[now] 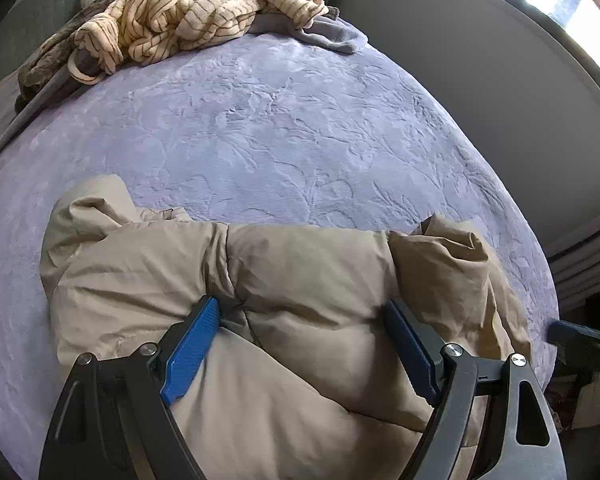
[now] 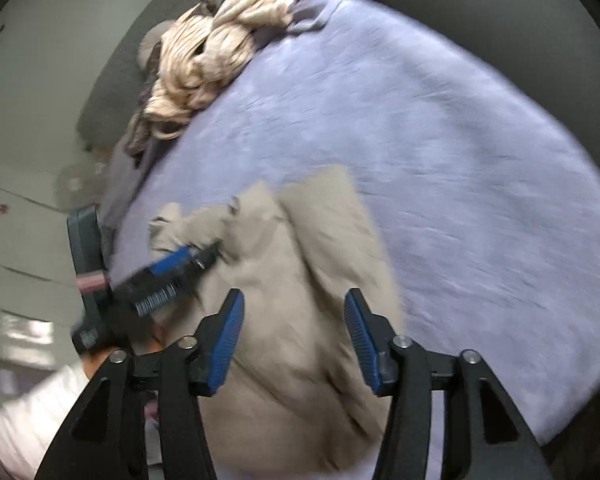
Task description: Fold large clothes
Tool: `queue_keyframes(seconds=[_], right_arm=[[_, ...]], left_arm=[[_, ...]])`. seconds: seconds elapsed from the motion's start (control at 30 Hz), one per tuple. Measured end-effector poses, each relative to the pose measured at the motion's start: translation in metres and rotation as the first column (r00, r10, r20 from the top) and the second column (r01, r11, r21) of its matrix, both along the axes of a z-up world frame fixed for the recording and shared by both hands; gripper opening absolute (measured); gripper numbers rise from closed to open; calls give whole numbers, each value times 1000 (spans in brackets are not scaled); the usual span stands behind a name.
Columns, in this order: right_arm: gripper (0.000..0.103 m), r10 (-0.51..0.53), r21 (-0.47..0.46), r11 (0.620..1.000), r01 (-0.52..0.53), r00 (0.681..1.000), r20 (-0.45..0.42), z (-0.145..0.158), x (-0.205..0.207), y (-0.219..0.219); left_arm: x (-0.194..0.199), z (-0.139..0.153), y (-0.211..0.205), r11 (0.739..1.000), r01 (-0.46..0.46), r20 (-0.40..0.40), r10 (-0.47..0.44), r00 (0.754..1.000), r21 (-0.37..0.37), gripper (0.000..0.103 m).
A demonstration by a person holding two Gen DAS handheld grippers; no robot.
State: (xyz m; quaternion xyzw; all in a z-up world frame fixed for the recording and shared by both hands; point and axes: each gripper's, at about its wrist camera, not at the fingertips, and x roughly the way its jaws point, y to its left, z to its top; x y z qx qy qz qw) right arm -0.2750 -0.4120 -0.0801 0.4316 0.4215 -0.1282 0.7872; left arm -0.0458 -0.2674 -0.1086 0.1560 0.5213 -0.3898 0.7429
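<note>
right wrist view blurred throughout, no writing or labels readable anywhere. beige puffer jacket (image 1: 284,312) bunched at the near edge of the lavender embossed blanket (image 1: 280,128), lower part cut off by the frame. left gripper (image 1: 304,312) spread wide, blue pads pressed into a puffy fold of the jacket, not clearly pinching it. right gripper (image 2: 294,300) parted above the jacket, nothing between the pads. striped cream garment (image 1: 196,12) heaped at the blanket's far edge, partly hiding darker fabric beneath.
</note>
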Motion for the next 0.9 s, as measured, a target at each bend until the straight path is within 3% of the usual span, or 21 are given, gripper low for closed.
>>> queue_keyframes(seconds=[0.03, 0.2, 0.33, 0.4, 0.43, 0.47, 0.5, 0.7, 0.8, 0.83, 0.9], right_arm=[[68, 6, 24, 1000, -6, 1000, 0, -6, 12, -2], [69, 20, 120, 993, -16, 999, -35, -36, 55, -9], [70, 56, 137, 989, -50, 998, -37, -40, 71, -5], [70, 71, 155, 986, -66, 997, -28, -42, 79, -4], [66, 85, 163, 983, -80, 996, -29, -44, 86, -3], [26, 98, 154, 984, -92, 995, -32, -45, 92, -2], [12, 112, 134, 985, -105, 992, -52, -46, 98, -1], [8, 128, -60, 988, -142, 972, -196, -48, 76, 11], [7, 113, -61, 989, -131, 965, -235, -61, 52, 10], [7, 107, -51, 991, -122, 966, -234, -65, 46, 8], [7, 96, -30, 994, -105, 972, -213, -69, 40, 6]], left_arm=[[0, 1, 0, 1000, -2, 1, 2, 1000, 1, 84], [10, 25, 23, 998, -60, -1, 60, 998, -34, 84], [36, 36, 64, 983, -176, 39, 179, 983, -58, 84], [58, 22, 86, 967, -252, -3, 252, 968, -24, 84], [65, 15, 92, 962, -274, -32, 273, 961, -9, 84], [70, 7, 96, 957, -290, -67, 290, 955, 1, 84], [73, 0, 99, 953, -301, -95, 301, 949, 5, 84], [42, -3, 68, 976, -216, -20, 216, 976, 19, 84], [27, -4, 50, 985, -171, 22, 170, 985, 36, 85], [23, -5, 48, 986, -163, 29, 162, 986, 41, 92], [20, -5, 45, 987, -153, 39, 150, 988, 58, 93]])
